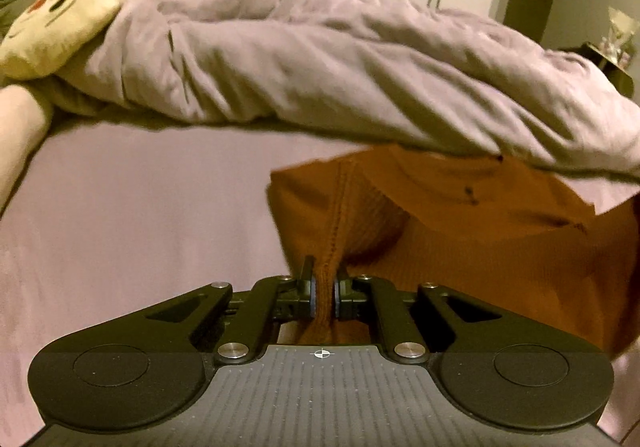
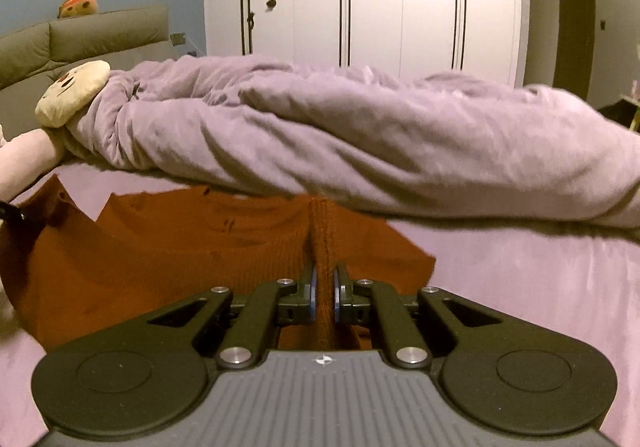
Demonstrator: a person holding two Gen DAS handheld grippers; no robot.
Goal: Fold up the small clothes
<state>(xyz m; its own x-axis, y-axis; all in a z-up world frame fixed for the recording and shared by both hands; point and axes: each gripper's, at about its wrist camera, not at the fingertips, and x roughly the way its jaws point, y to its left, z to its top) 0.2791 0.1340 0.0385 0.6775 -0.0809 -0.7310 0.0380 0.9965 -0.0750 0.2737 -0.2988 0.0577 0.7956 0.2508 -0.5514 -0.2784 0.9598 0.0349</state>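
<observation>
Sweater [image 1: 460, 255] on lilac bedsheet [image 1: 120, 207], just before rumpled duvet [image 2: 320, 135] | my left gripper [image 1: 324, 287] and right gripper [image 2: 324, 287] each pinch its knit edge | step: mid-fold | next: carry both edges across evenly.

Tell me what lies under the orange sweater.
The orange sweater, pinched by the left gripper and right gripper, lies on the lilac bedsheet. Its far edge is hidden beneath the rumpled duvet.

Bare sheet [image 1: 120, 207] on both sides (bunched duvet [image 2: 360, 135] blocking beyond the sweater [image 2: 160, 255]).
</observation>
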